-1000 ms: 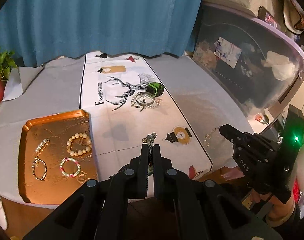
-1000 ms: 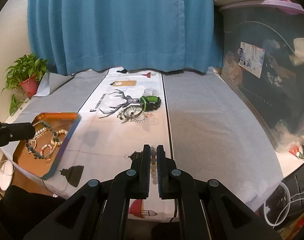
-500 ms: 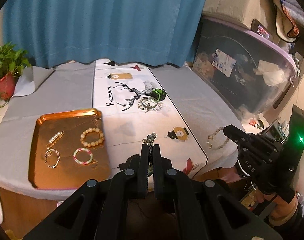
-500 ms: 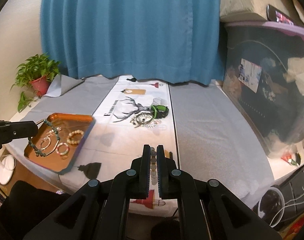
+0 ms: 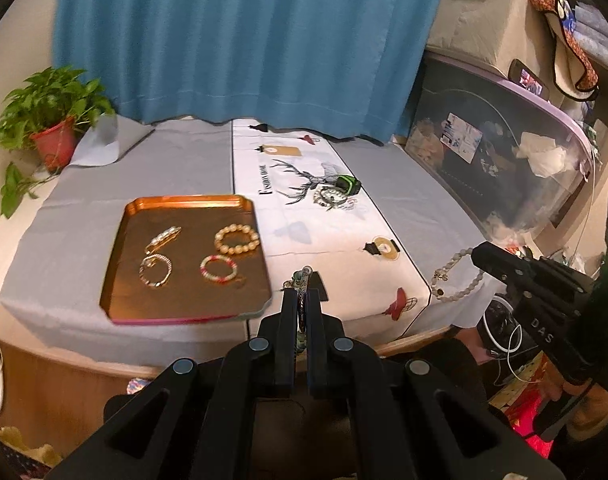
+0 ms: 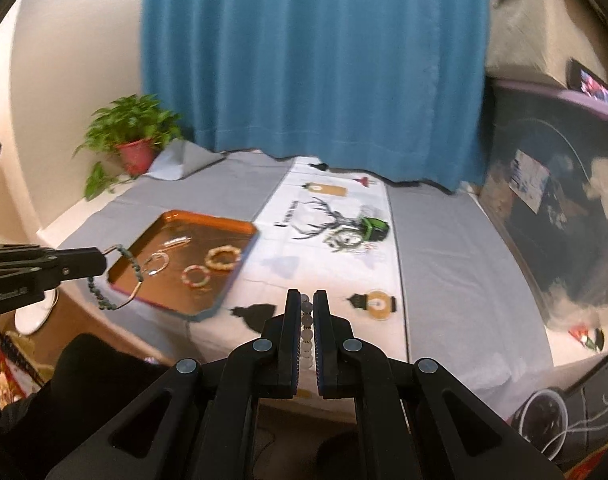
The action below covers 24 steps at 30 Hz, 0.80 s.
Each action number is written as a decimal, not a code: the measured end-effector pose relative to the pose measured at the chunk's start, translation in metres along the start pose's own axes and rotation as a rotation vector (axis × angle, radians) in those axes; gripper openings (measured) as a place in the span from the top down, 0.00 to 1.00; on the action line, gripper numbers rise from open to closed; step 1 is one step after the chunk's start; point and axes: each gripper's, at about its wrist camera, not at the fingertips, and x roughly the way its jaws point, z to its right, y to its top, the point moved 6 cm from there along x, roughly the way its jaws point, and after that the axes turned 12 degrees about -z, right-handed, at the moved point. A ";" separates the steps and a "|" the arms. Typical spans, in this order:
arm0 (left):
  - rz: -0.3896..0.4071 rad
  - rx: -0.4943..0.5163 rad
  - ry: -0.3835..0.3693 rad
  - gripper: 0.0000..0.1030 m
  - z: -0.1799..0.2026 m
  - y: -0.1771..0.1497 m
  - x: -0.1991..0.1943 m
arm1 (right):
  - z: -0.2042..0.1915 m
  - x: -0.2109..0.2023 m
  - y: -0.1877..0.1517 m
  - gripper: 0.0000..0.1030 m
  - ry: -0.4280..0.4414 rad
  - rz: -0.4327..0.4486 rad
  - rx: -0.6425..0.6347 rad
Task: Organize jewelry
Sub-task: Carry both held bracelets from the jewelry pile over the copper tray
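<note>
Both grippers, left point(image 5: 301, 300) clamped on a green bracelet point(image 6: 115, 280), right point(image 6: 307, 312) on a pale bracelet point(image 5: 458, 276), have pulled back from the tray point(image 5: 119, 248), bracelets undelivered

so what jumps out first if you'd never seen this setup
The copper tray at the table's left, holding four bracelets, against the blue curtain. Next, each gripper is clamped on dangling jewelry: the left gripper holds a dark beaded bracelet, the right gripper a pale bead strand.

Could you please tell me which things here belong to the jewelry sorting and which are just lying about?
Job: copper tray with four bracelets; teal bead bracelet in left gripper; pale bead bracelet in right gripper; jewelry pile.
Lying about: potted plant, storage bin.
</note>
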 end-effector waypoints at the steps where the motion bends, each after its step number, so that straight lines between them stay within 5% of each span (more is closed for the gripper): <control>1: 0.002 -0.002 0.002 0.98 -0.002 -0.002 -0.002 | -0.006 -0.002 -0.001 0.94 0.005 0.000 -0.013; 24: 0.011 -0.031 0.033 0.98 -0.039 -0.024 -0.004 | -0.087 0.019 -0.014 0.94 0.053 -0.087 -0.169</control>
